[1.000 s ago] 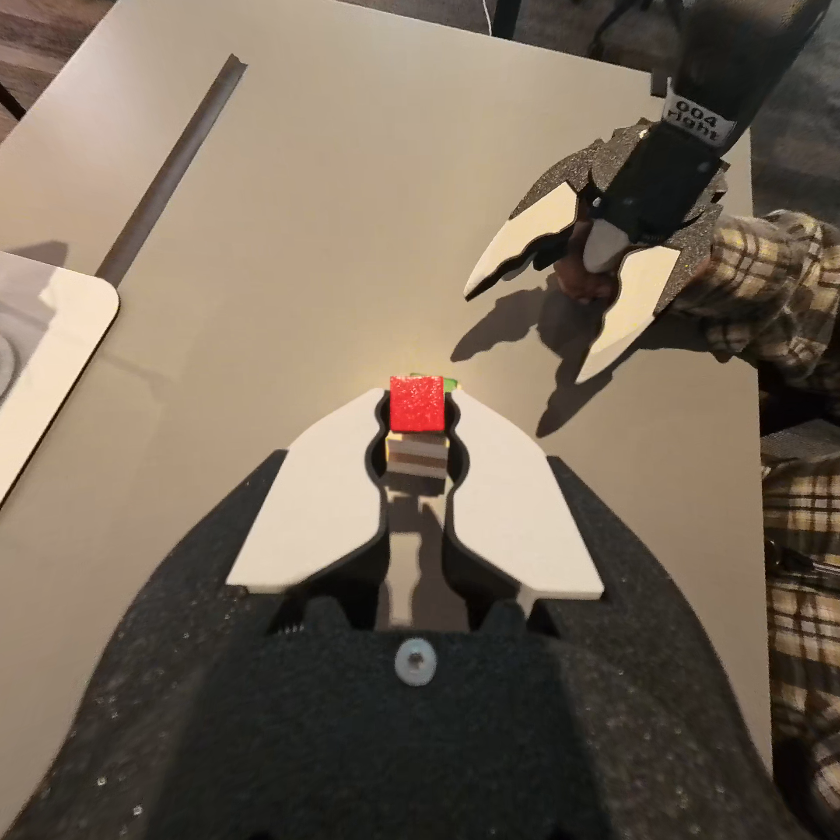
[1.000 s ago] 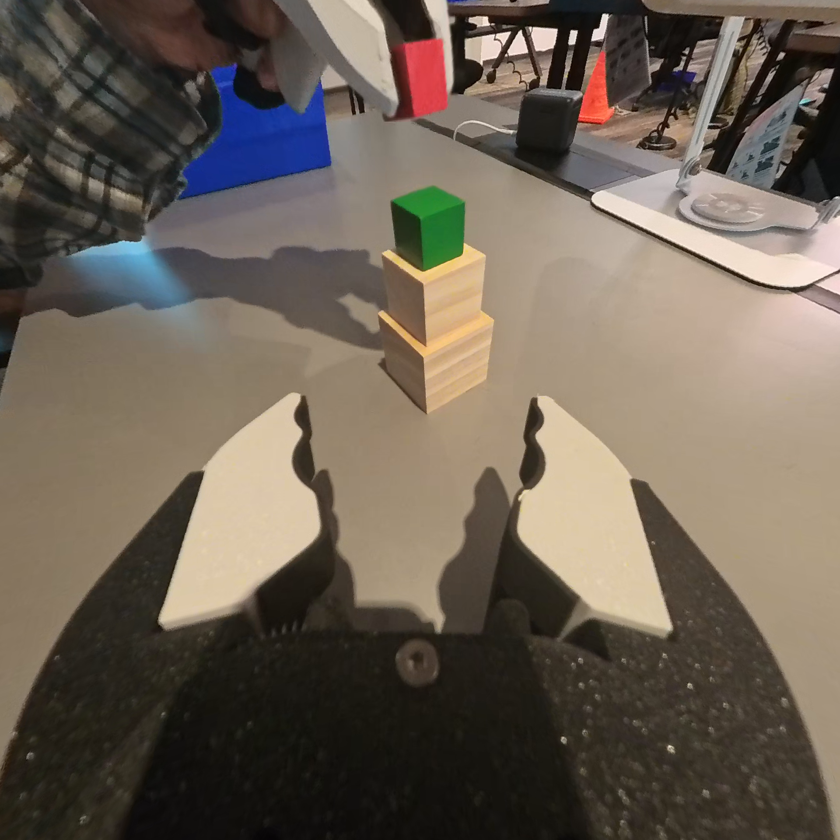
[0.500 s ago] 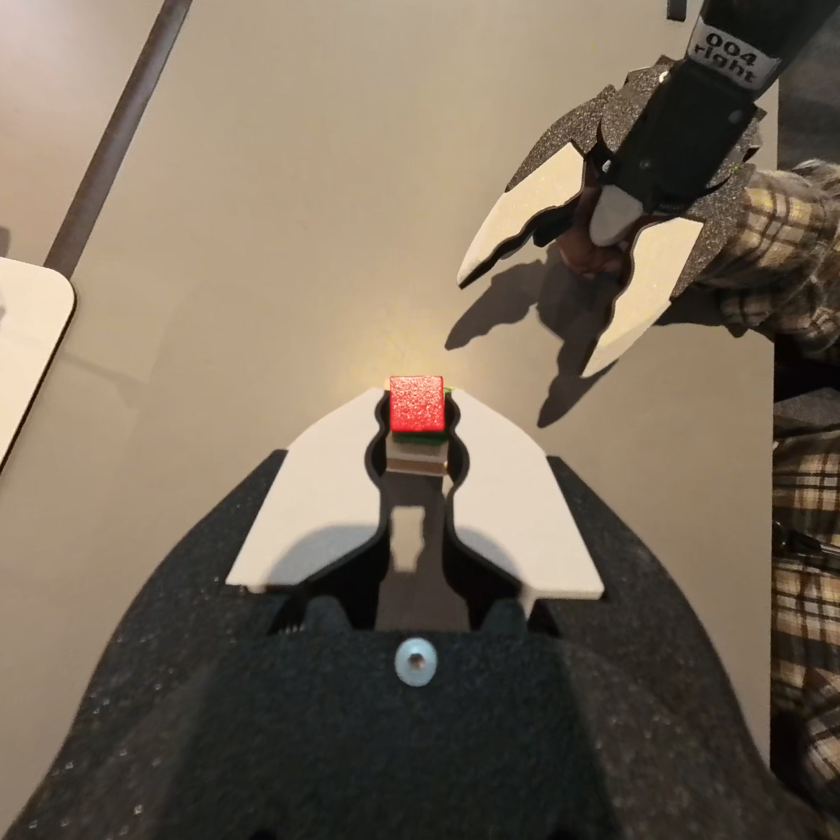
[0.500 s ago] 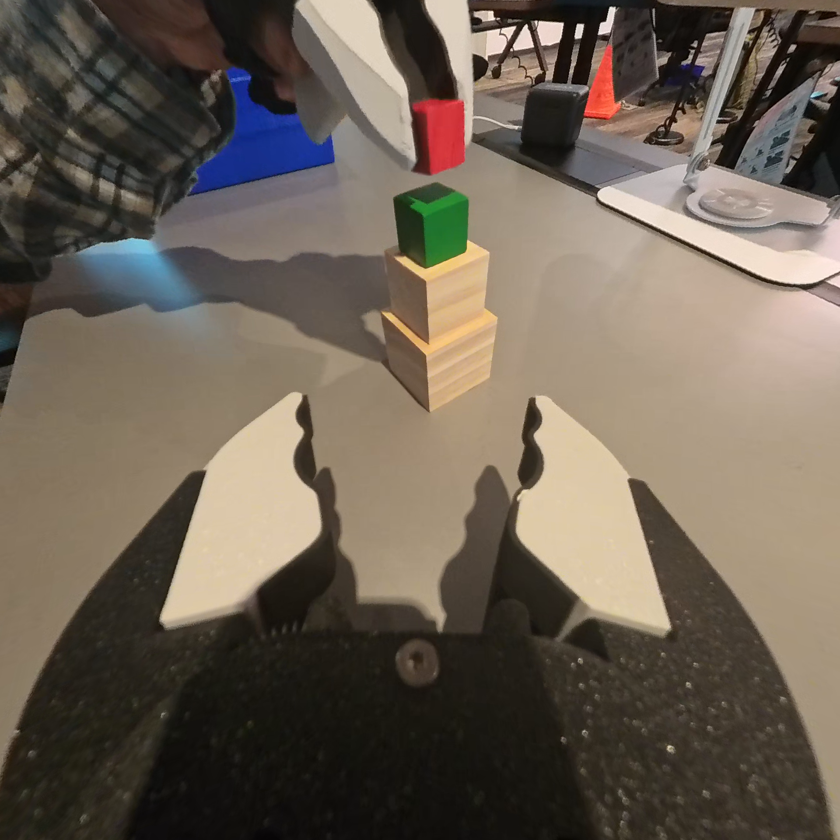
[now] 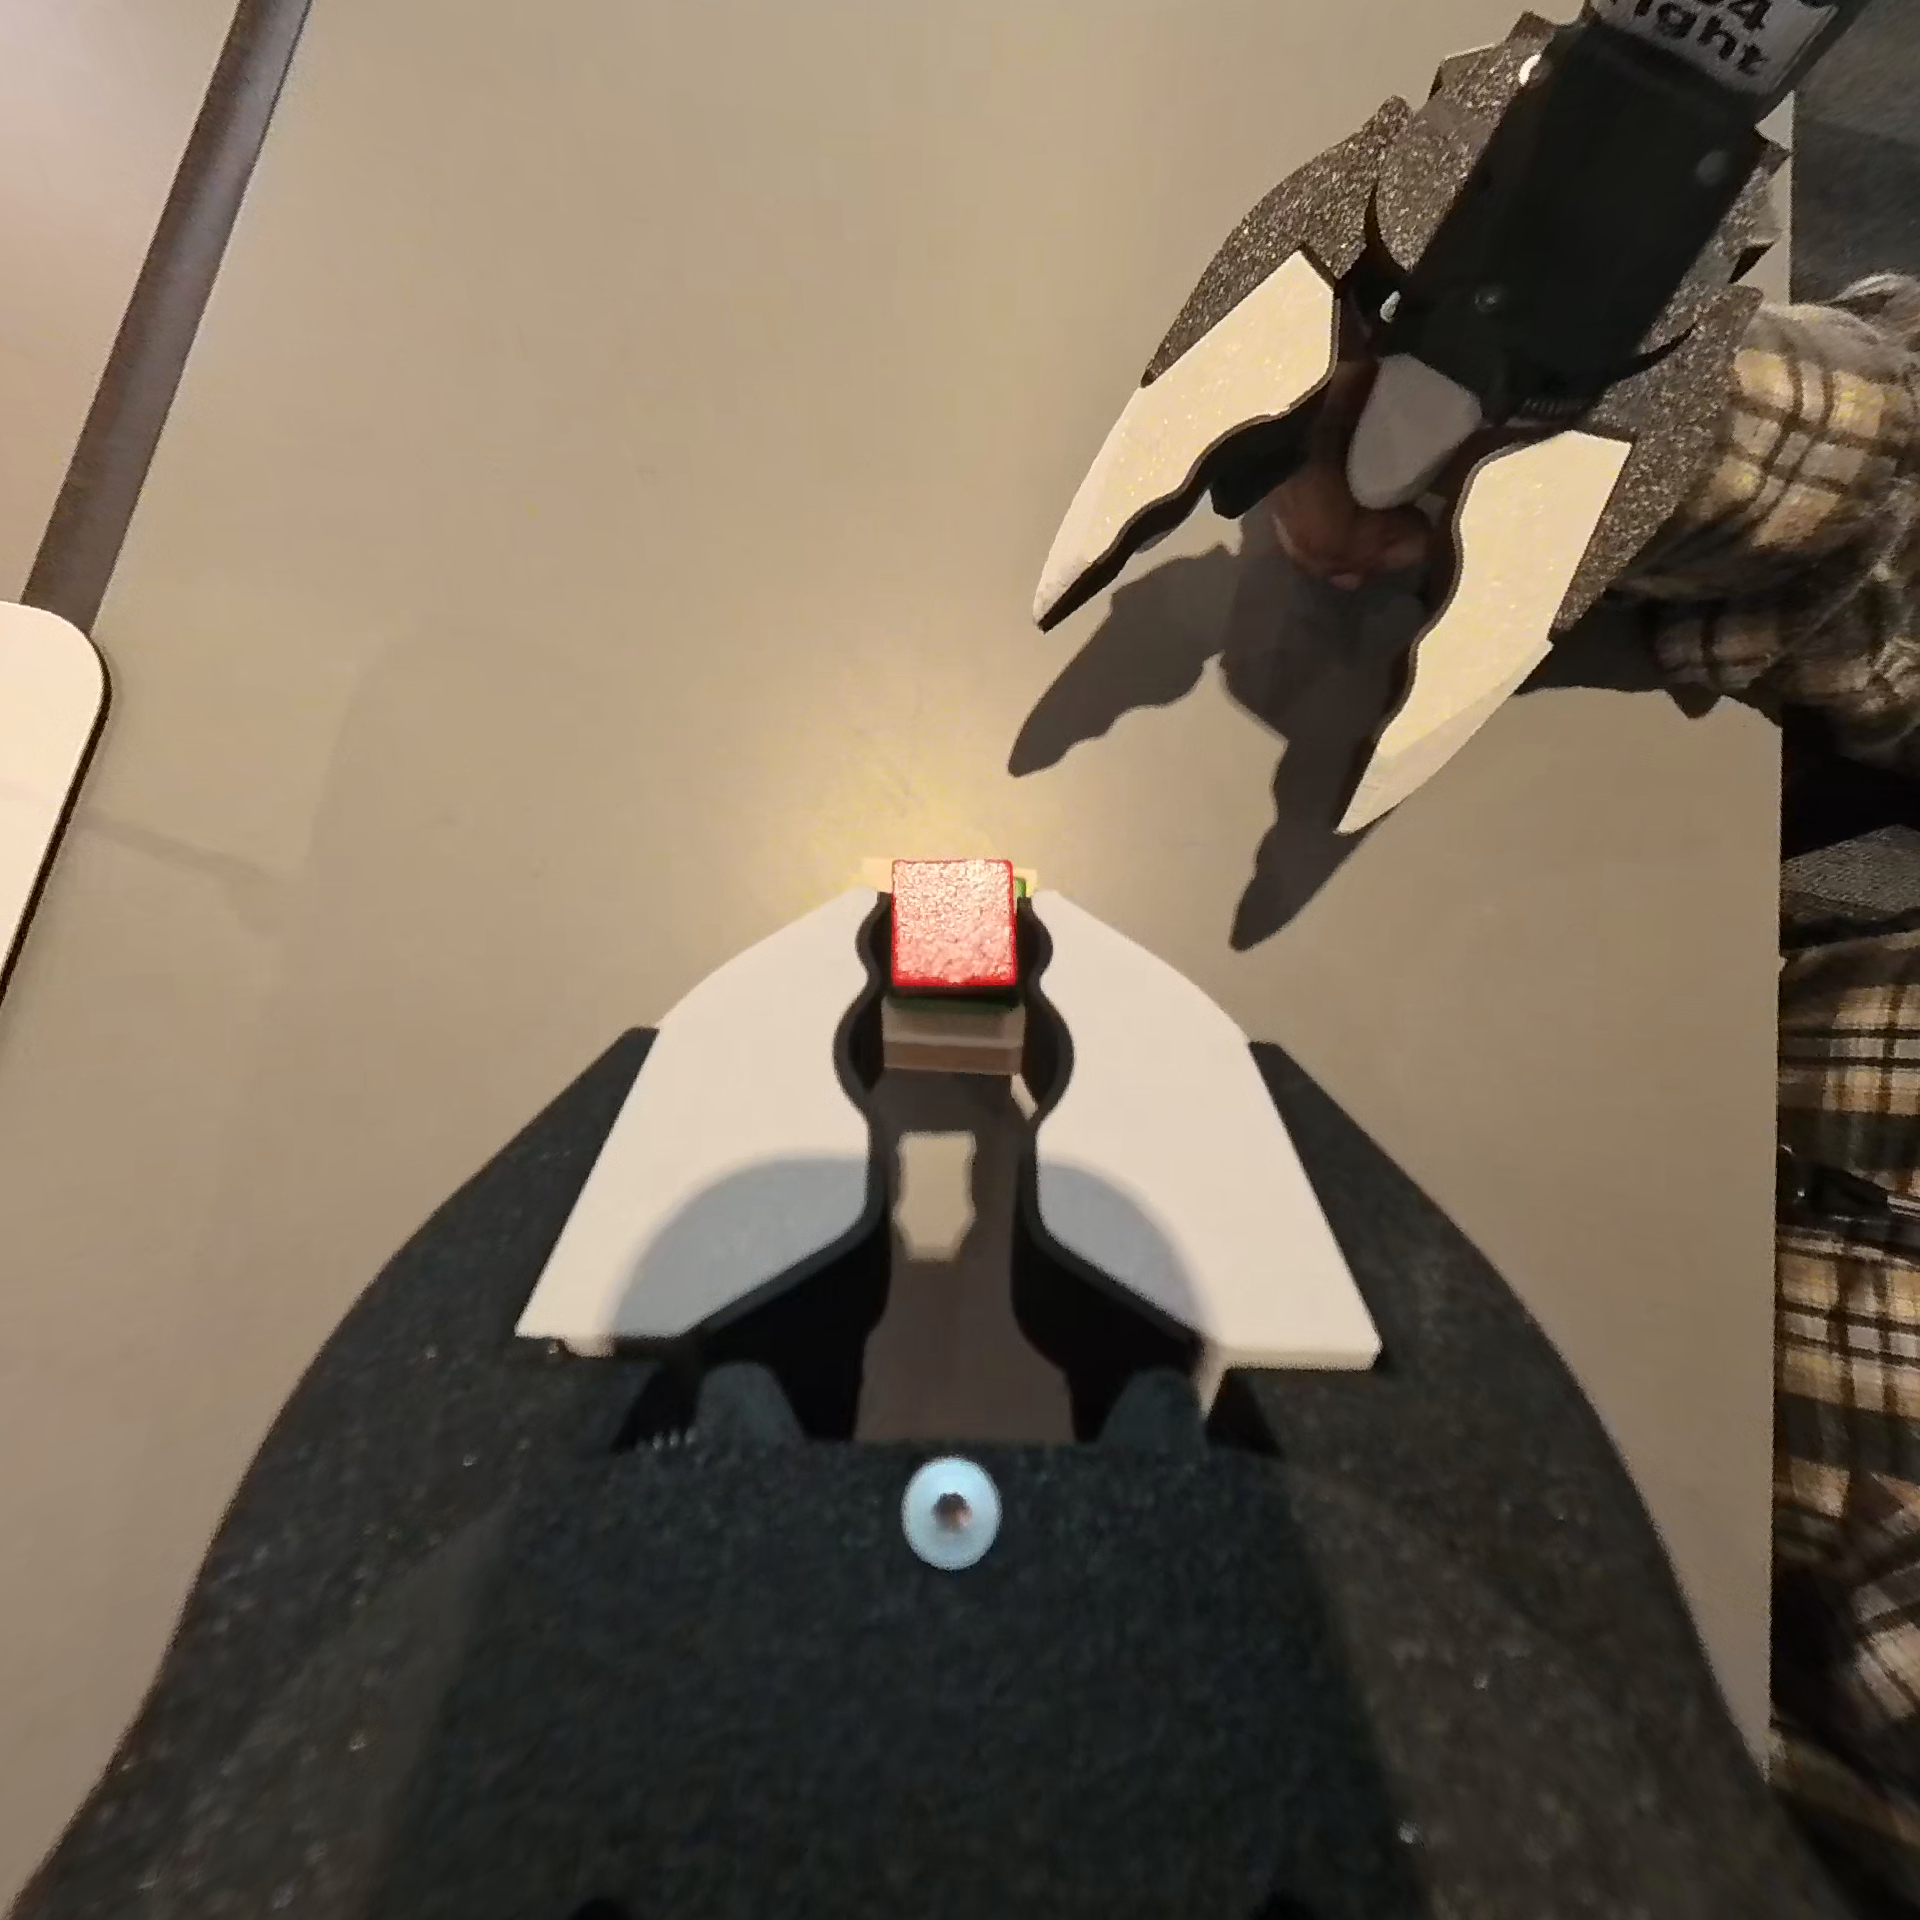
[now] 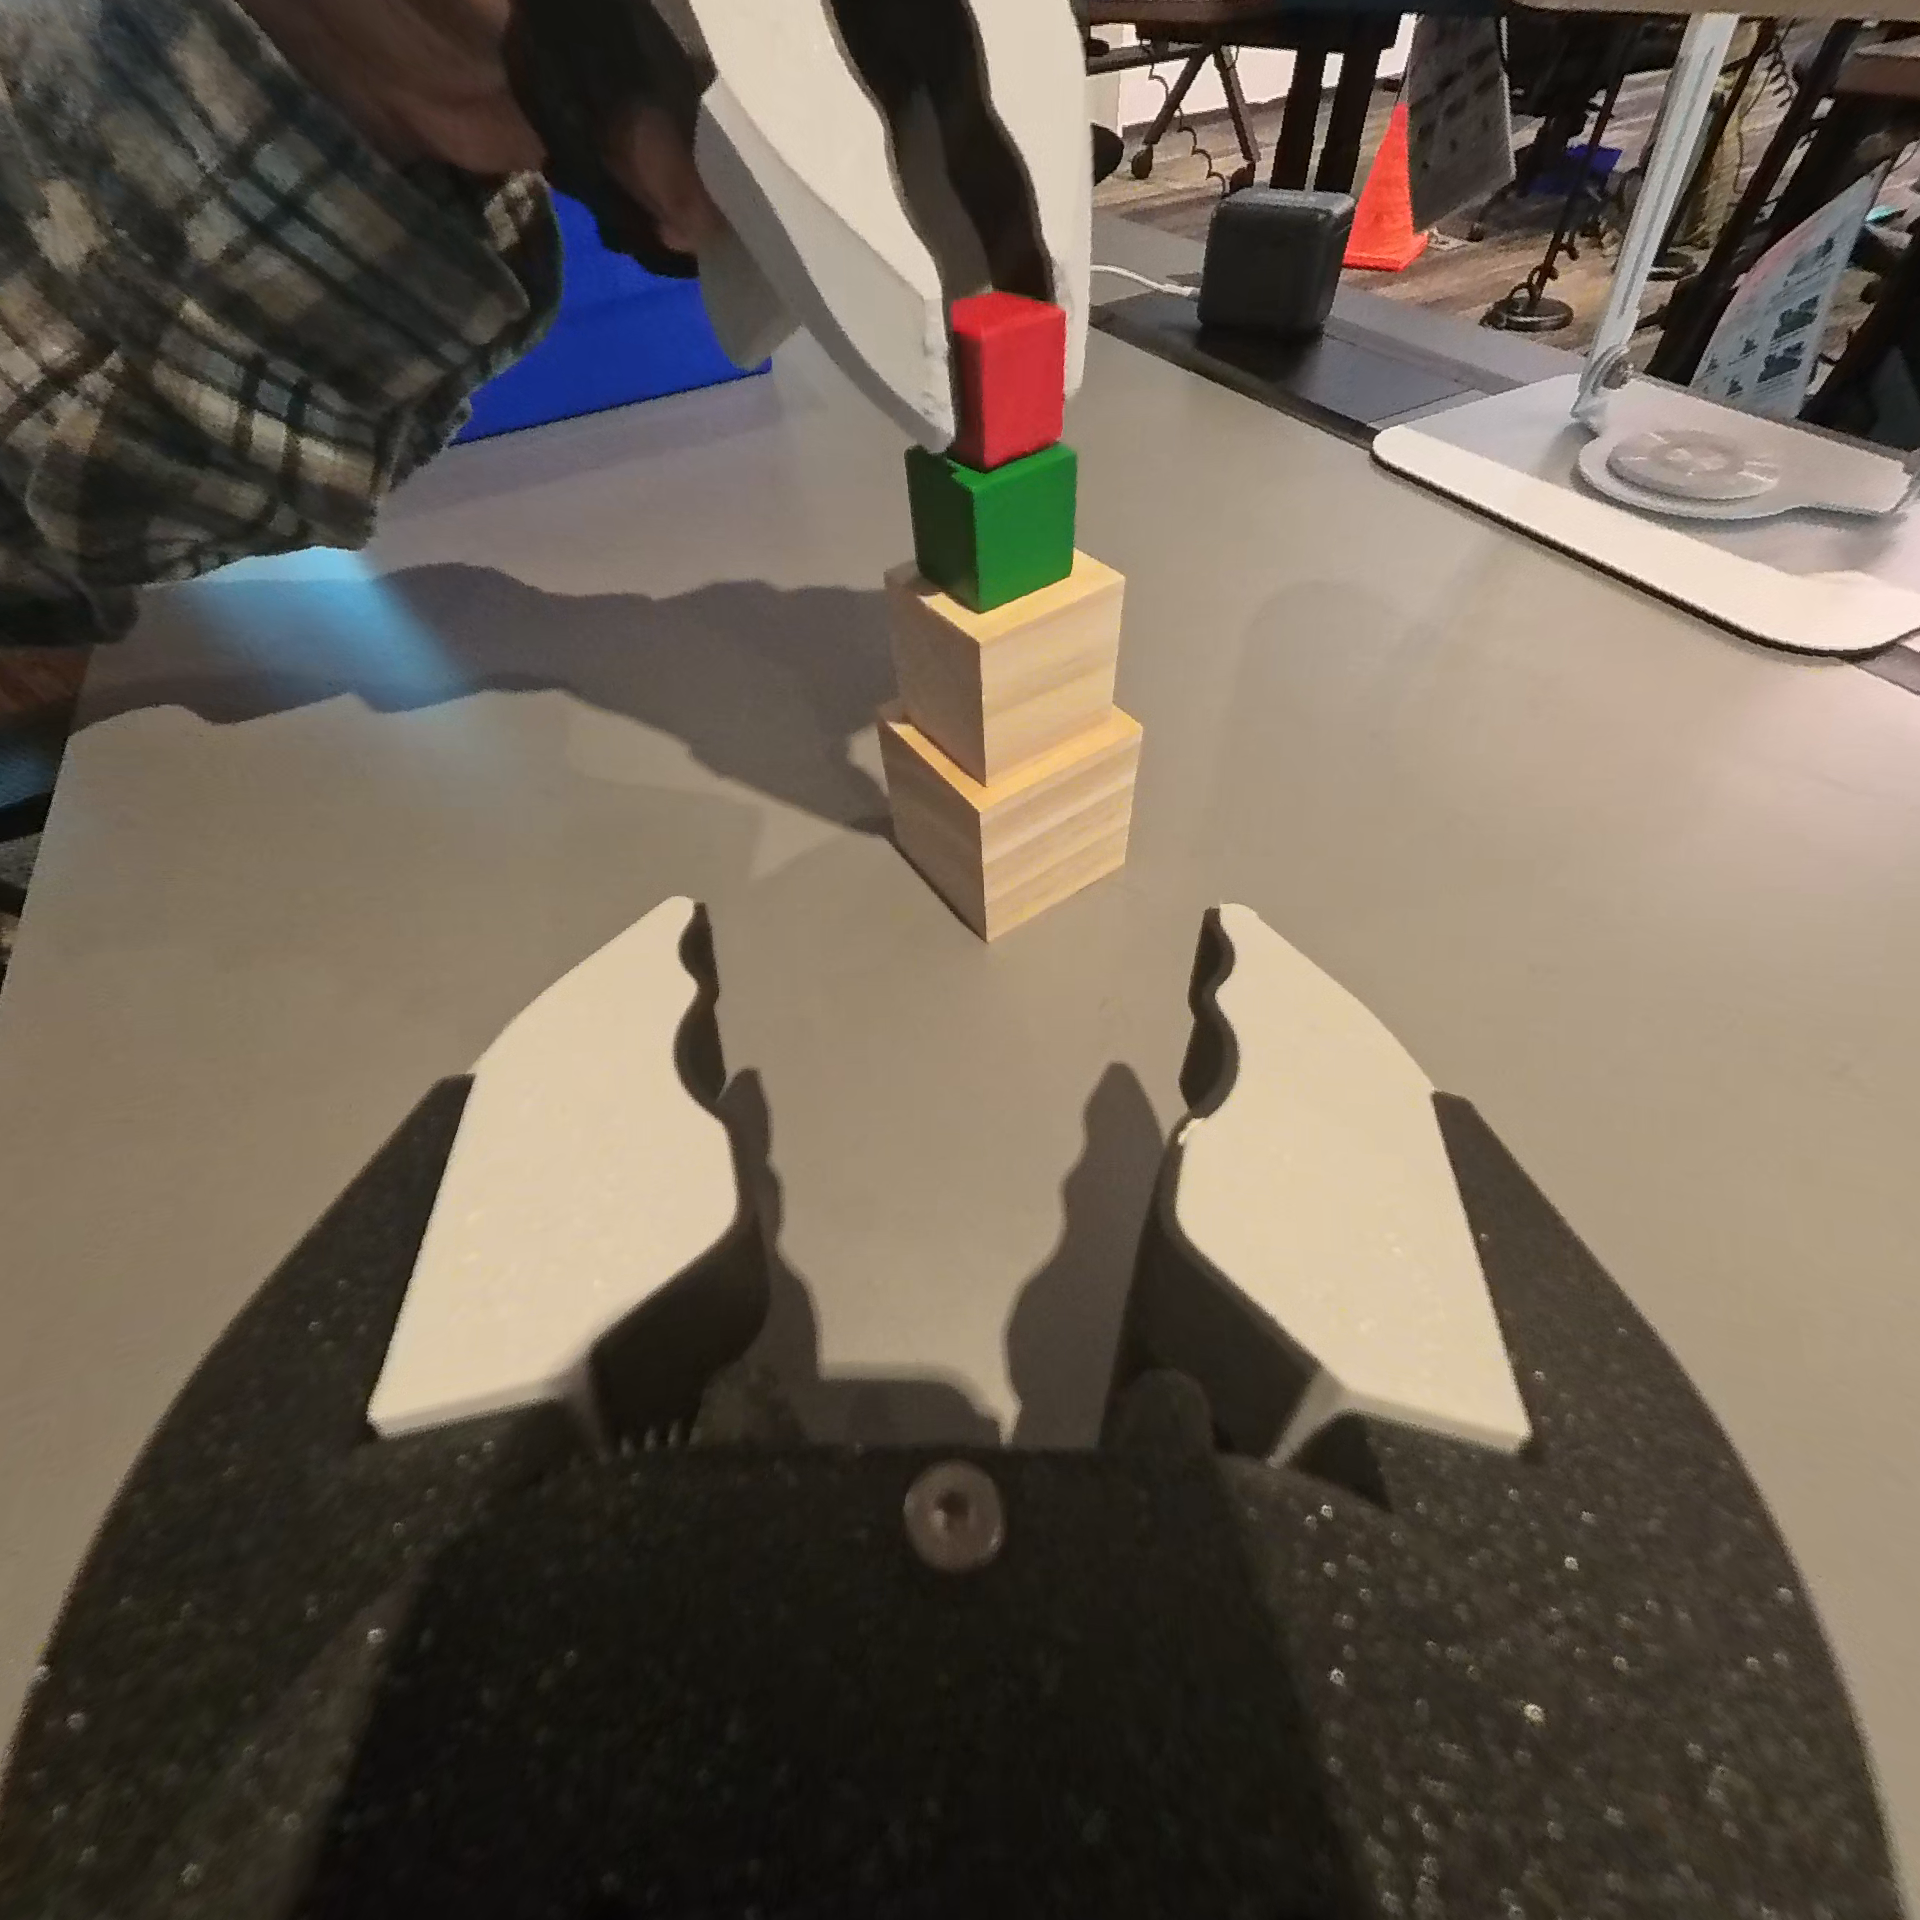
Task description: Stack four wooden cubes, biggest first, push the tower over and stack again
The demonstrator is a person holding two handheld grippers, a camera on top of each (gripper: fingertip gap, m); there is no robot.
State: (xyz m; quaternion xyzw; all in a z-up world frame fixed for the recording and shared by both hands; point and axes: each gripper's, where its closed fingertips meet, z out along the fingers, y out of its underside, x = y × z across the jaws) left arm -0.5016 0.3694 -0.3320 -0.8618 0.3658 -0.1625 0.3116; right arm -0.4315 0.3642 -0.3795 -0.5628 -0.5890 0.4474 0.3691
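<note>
A tower stands mid-table: a large plain wooden cube at the bottom, a smaller plain cube on it, then a green cube. My left gripper is shut on a small red cube and holds it from above, resting on or just touching the green cube's top; it also shows in the right wrist view. From above, the red cube hides most of the tower. My right gripper is open and empty, low over the table just in front of the tower; it also shows in the left wrist view.
The grey table carries a white stand base at the far right, a dark cube-shaped device at the back and a blue box behind the left arm. A plaid sleeve reaches in from the left.
My left gripper has lowered the red cube from well above the tower down onto the green cube. The right gripper has stayed open and nearly still.
</note>
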